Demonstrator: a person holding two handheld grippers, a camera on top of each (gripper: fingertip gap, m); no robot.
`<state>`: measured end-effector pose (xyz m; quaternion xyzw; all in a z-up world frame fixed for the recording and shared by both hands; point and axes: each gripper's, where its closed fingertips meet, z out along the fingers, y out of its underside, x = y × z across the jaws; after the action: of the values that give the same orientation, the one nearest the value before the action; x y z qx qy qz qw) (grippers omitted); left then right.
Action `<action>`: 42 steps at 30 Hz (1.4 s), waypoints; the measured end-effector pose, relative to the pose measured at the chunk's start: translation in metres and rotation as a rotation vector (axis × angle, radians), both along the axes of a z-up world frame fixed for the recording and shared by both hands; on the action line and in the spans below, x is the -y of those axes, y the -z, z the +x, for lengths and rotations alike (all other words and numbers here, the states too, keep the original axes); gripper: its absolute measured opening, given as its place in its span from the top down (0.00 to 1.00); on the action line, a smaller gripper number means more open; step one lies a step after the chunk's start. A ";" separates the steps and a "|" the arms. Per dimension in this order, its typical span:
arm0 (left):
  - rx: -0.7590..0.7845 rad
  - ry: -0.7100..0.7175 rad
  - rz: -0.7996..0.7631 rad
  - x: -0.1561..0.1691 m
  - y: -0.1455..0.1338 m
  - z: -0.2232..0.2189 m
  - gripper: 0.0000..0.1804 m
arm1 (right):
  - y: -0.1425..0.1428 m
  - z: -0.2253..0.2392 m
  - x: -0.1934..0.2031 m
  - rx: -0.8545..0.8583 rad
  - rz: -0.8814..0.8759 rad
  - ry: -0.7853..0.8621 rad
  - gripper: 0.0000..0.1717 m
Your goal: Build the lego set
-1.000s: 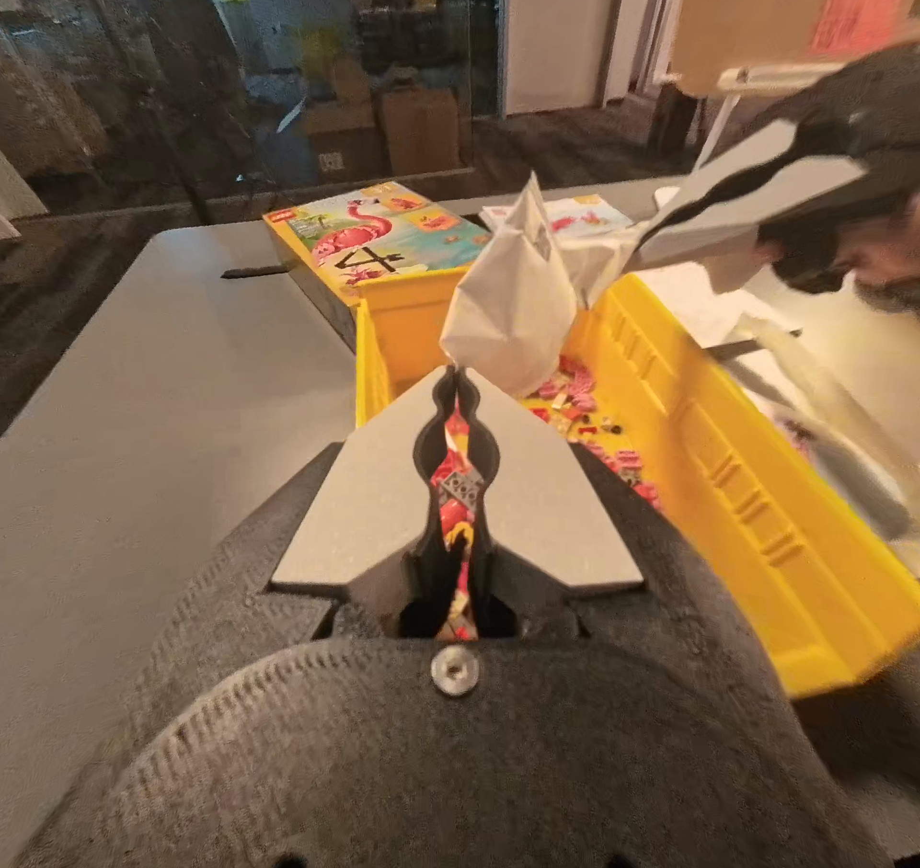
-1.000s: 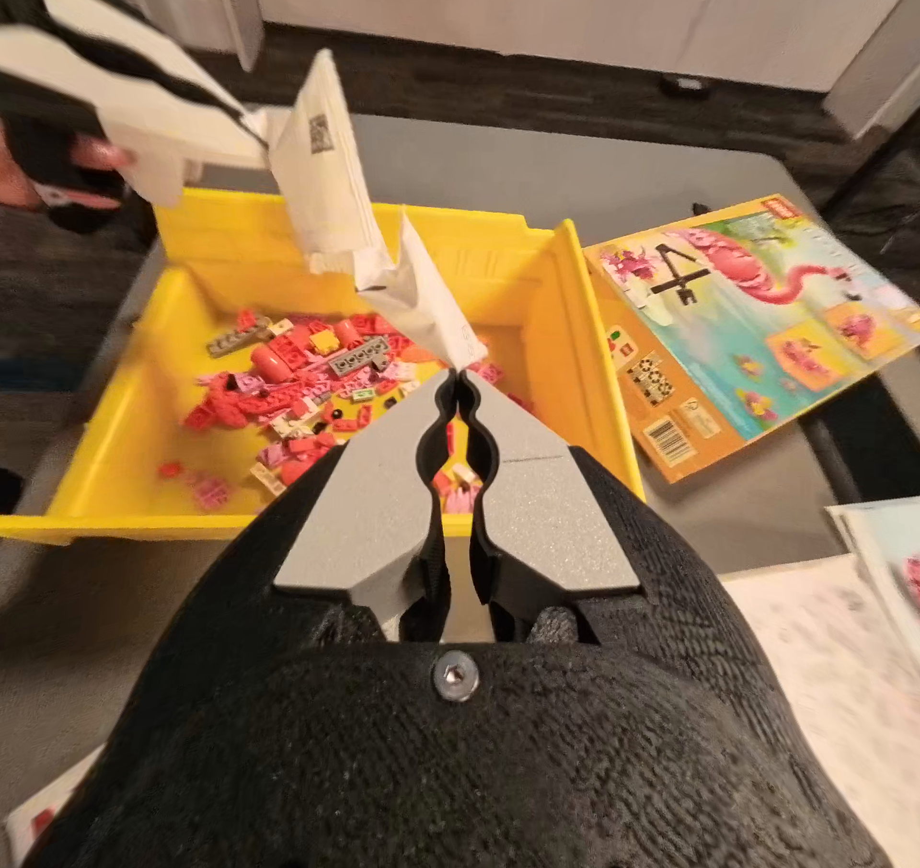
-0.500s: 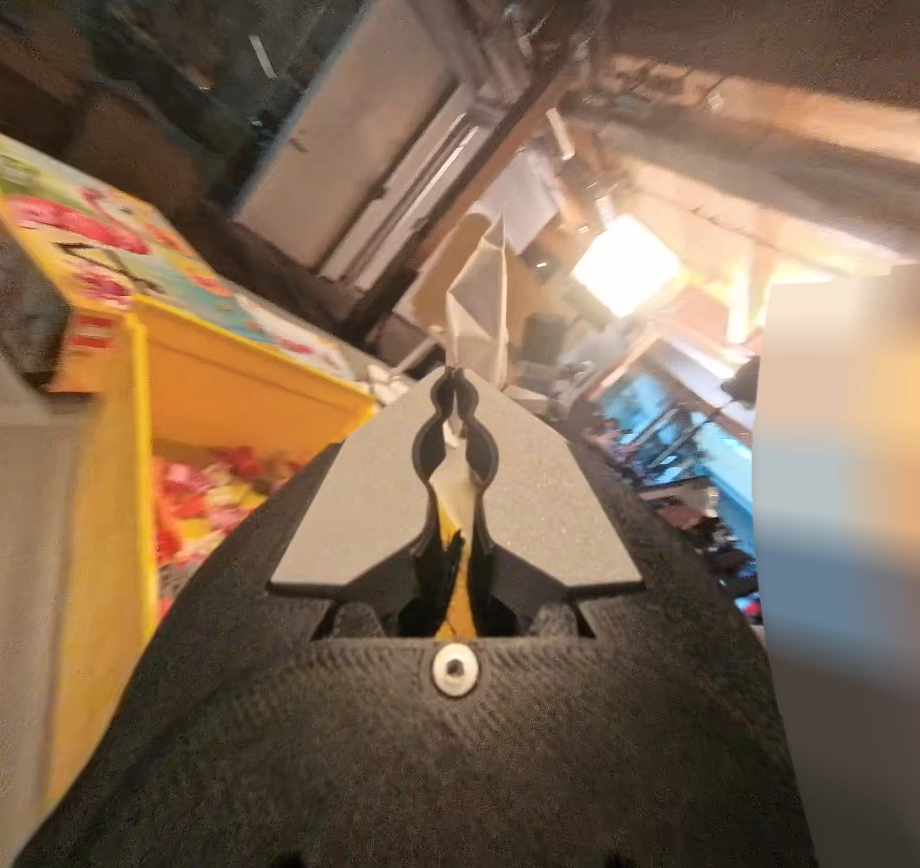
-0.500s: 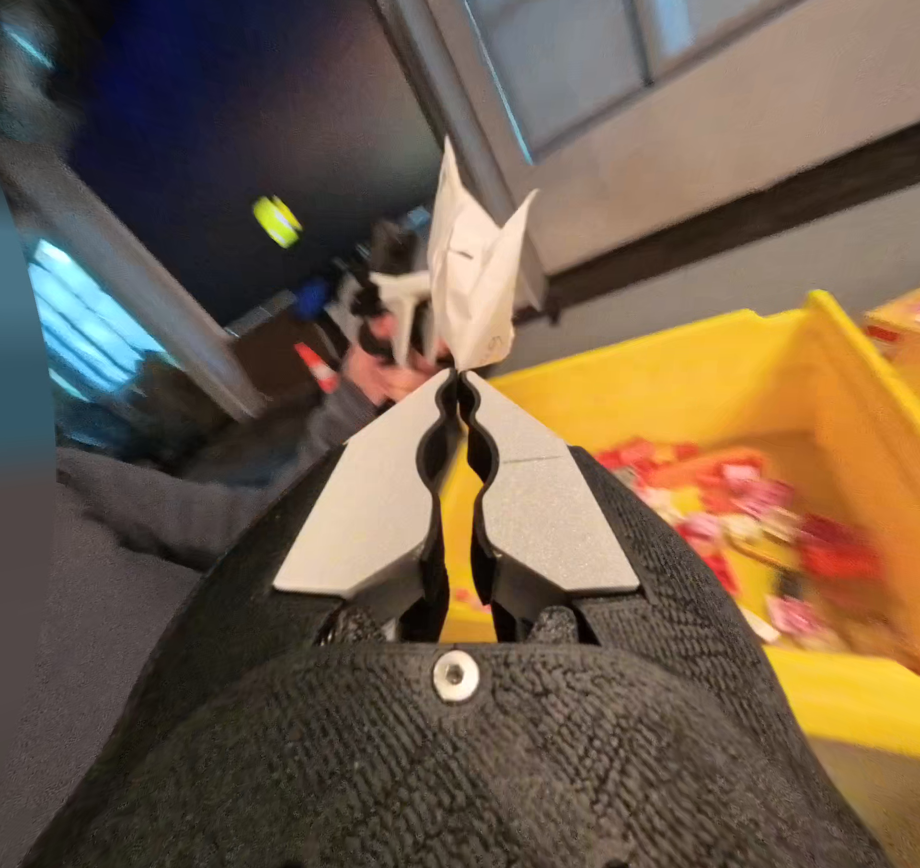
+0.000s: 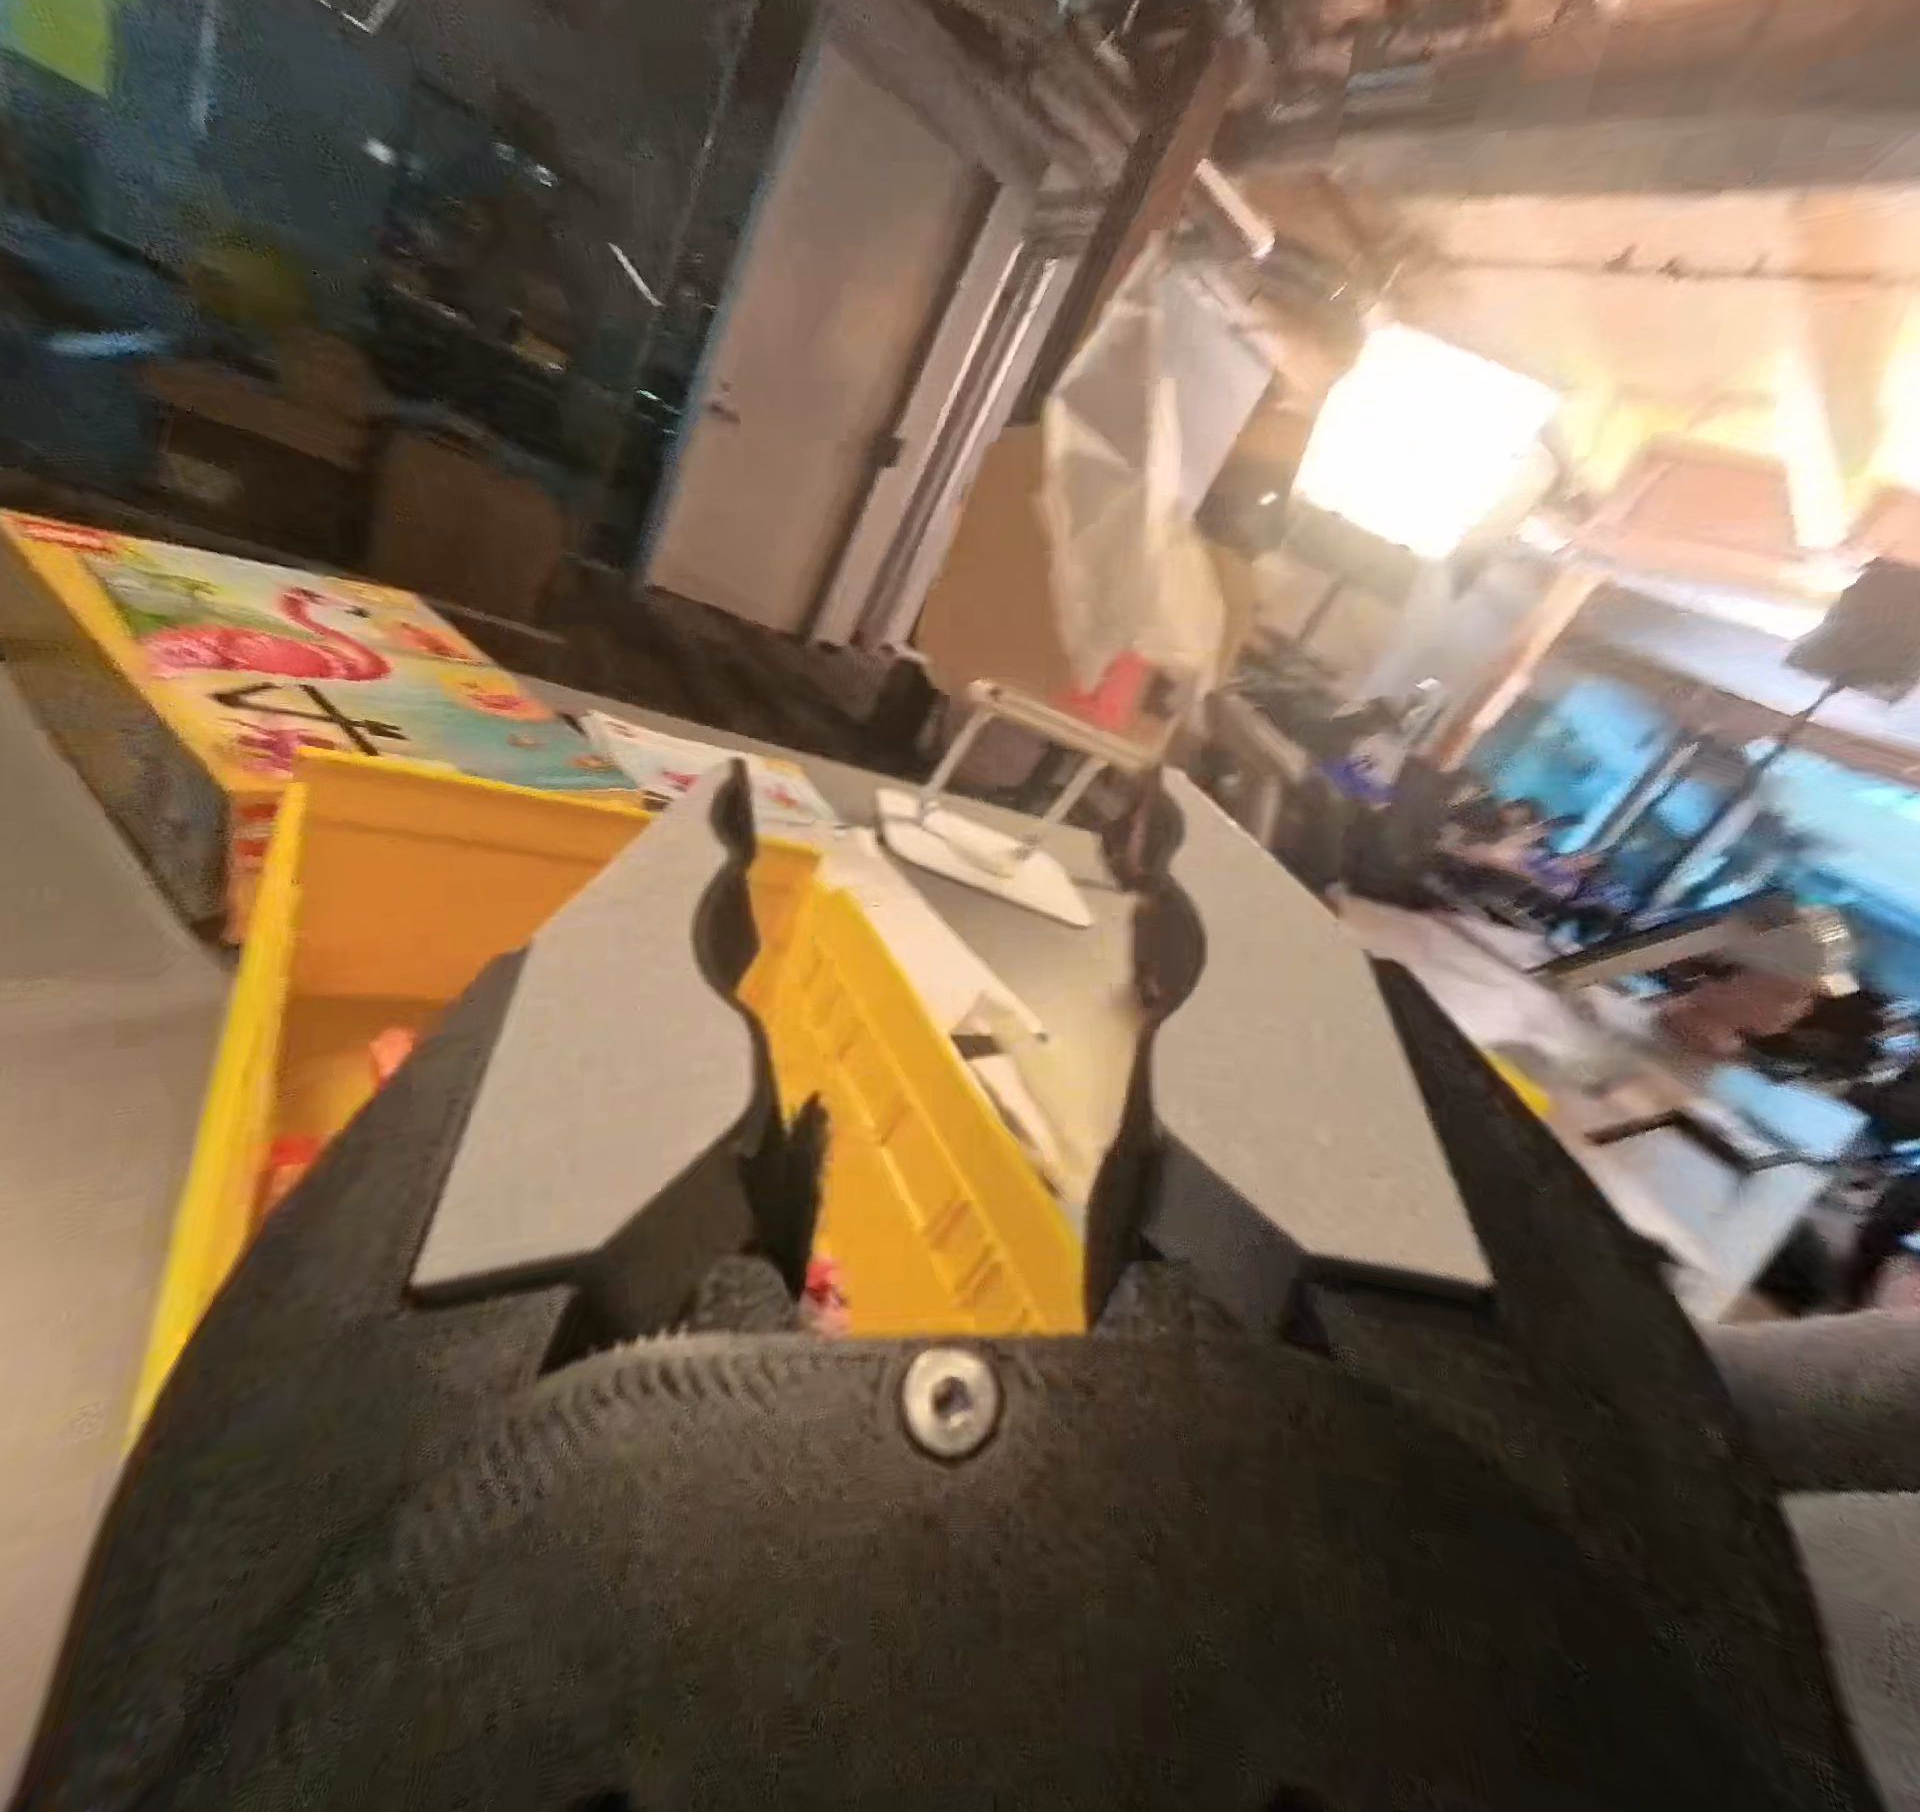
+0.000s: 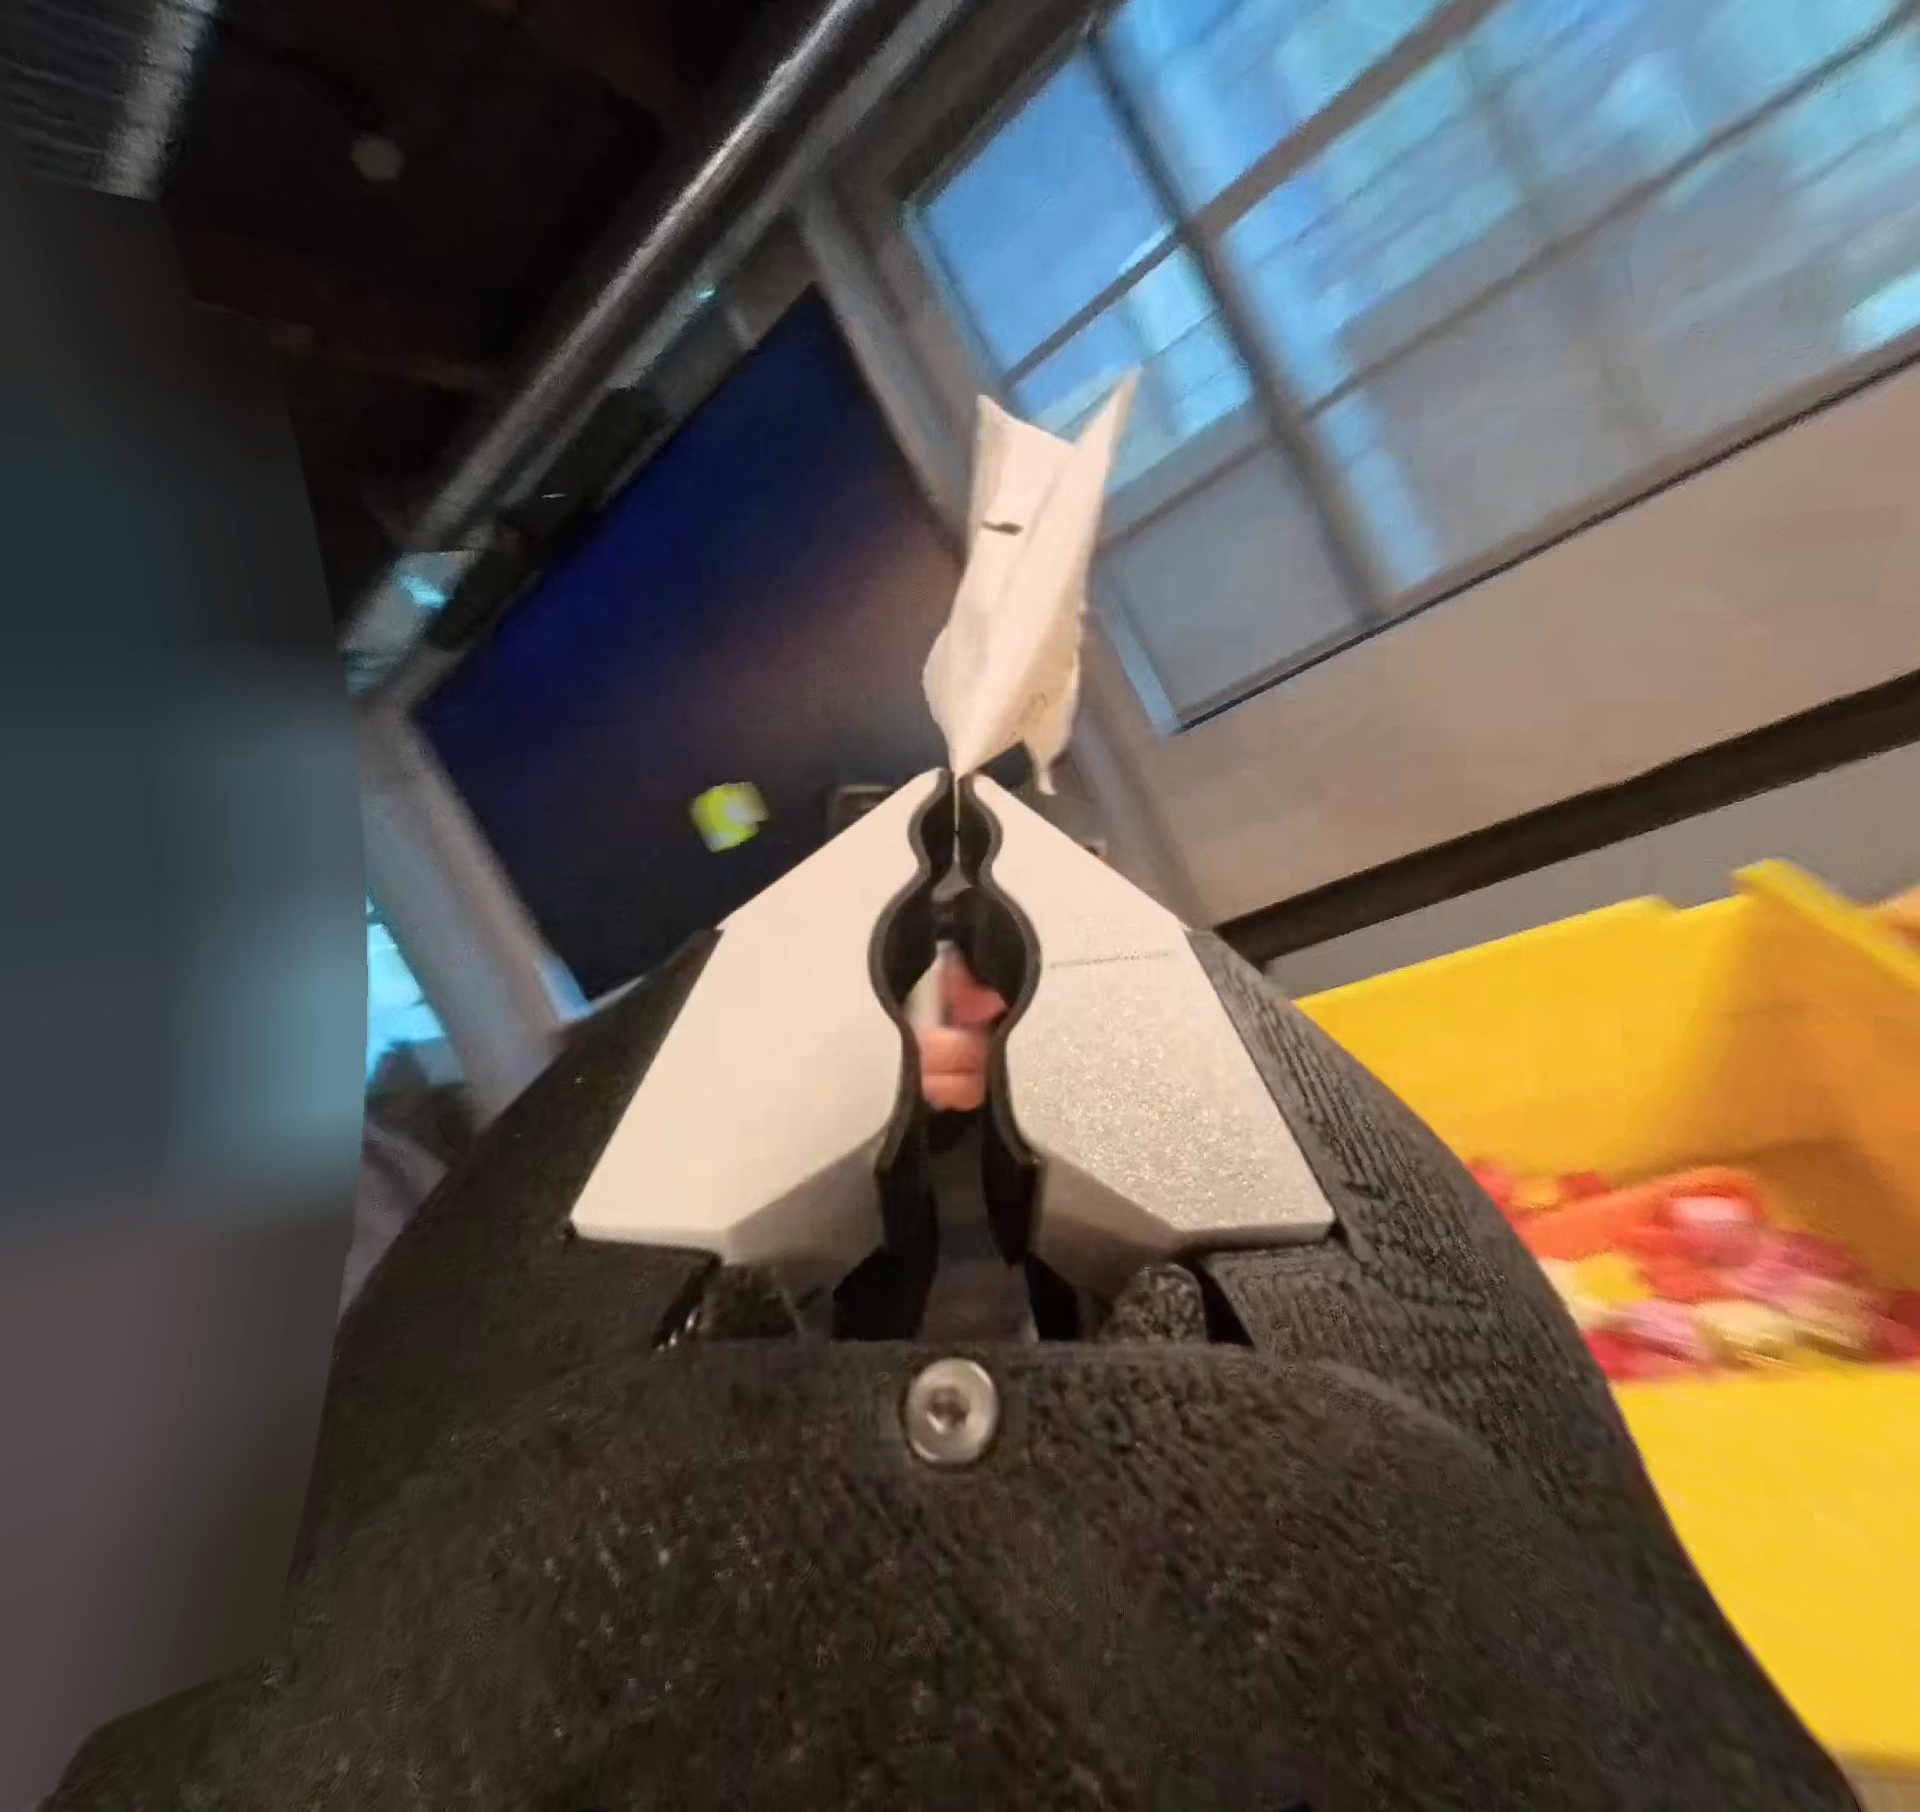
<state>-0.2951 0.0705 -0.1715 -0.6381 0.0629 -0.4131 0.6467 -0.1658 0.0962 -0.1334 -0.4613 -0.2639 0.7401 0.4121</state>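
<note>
In the left wrist view my left gripper [image 5: 945,791] is wide open with nothing between its fingers. A blurred pale piece of torn paper bag [image 5: 1132,526] hangs in the air ahead of it, apart from the fingers. Below it stands a yellow bin [image 5: 416,889]. In the right wrist view my right gripper [image 6: 954,780] is shut on the corner of a white torn piece of paper bag [image 6: 1023,599], which sticks up from the fingertips. The yellow bin [image 6: 1558,1056] with red and pink bricks [image 6: 1714,1263] lies to its right.
A toy box with a flamingo picture [image 5: 312,661] lies behind the bin on the grey table [image 5: 62,1035]. A booklet [image 5: 675,765] and a white stand [image 5: 997,827] sit beyond. A hand [image 6: 961,1045] shows through the right gripper's fingers. Both views tilt upward. Across from one pair of fingers to the other is roughly 15 cm.
The left gripper was shut on a piece of the torn paper bag and has opened; that piece now floats free ahead of it. The right gripper keeps its piece and has tilted further up.
</note>
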 end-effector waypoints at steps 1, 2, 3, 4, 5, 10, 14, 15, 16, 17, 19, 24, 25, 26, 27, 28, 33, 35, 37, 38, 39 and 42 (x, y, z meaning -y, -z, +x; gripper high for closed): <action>-0.058 -0.034 0.014 0.005 0.001 0.003 0.56 | -0.008 0.020 0.000 0.008 0.035 0.113 1.00; -0.109 -0.058 0.031 0.010 0.003 0.007 0.55 | -0.017 0.043 0.002 0.028 0.060 0.207 1.00; -0.150 -0.070 0.045 0.016 0.005 0.011 0.55 | -0.028 0.069 0.006 0.045 0.101 0.307 1.00; -0.168 -0.069 0.040 0.023 0.007 0.017 0.56 | -0.036 0.097 0.008 0.080 0.134 0.435 1.00; -0.168 -0.053 0.022 0.029 0.008 0.022 0.58 | -0.042 0.128 0.011 0.123 0.161 0.571 1.00; -0.232 -0.112 -0.018 0.039 0.017 0.028 0.64 | -0.022 0.311 0.026 0.567 0.112 1.316 1.00; -0.349 -0.120 -0.050 0.036 0.033 0.042 0.62 | 0.035 0.410 0.055 0.898 -0.161 1.494 1.00; -0.388 -0.099 -0.068 0.035 0.039 0.049 0.61 | 0.054 0.425 0.060 0.981 -0.230 1.498 1.00; -0.438 -0.080 -0.081 0.035 0.046 0.058 0.59 | 0.074 0.437 0.063 1.063 -0.296 1.496 1.00; -0.497 -0.072 -0.093 0.035 0.054 0.066 0.57 | 0.090 0.450 0.065 1.124 -0.351 1.513 1.00; -0.625 -0.068 -0.114 0.034 0.075 0.082 0.53 | 0.104 0.463 0.064 1.182 -0.361 1.559 0.84; -0.840 -0.028 -0.276 0.039 0.135 0.112 0.46 | 0.034 0.417 0.048 1.094 0.201 1.738 0.70; -0.864 -0.033 -0.301 0.038 0.143 0.114 0.46 | 0.020 0.393 0.045 1.050 0.340 1.727 0.70; -0.897 -0.068 -0.311 0.035 0.149 0.111 0.49 | 0.011 0.365 0.041 0.997 0.453 1.690 0.70; -0.935 -0.118 -0.312 0.031 0.153 0.106 0.54 | 0.008 0.335 0.038 0.940 0.545 1.625 0.70; -0.971 -0.168 -0.312 0.027 0.157 0.100 0.59 | 0.012 0.306 0.034 0.889 0.606 1.550 0.70; -1.060 -0.277 -0.282 0.020 0.167 0.092 0.97 | 0.075 0.207 0.008 0.766 0.765 1.331 0.69; -1.093 -0.353 -0.275 0.017 0.167 0.083 0.97 | 0.100 0.191 -0.006 0.745 0.818 1.298 0.70; -1.021 -0.366 -0.312 0.016 0.165 0.075 0.98 | 0.119 0.183 -0.018 0.734 0.837 1.251 0.71; -1.015 -0.393 -0.327 0.015 0.165 0.067 0.98 | 0.125 0.184 -0.024 0.736 0.852 1.247 0.72; -1.005 -0.424 -0.335 0.015 0.165 0.059 0.98 | 0.131 0.188 -0.029 0.740 0.858 1.255 0.72; -1.034 -0.518 -0.360 0.019 0.165 0.030 0.98 | 0.139 0.198 -0.034 0.695 0.828 1.236 0.74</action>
<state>-0.2652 0.0519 -0.3361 -0.8501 0.1409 0.1172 0.4937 0.0320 0.1302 -0.2726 -0.5370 -0.3266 0.0369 0.7769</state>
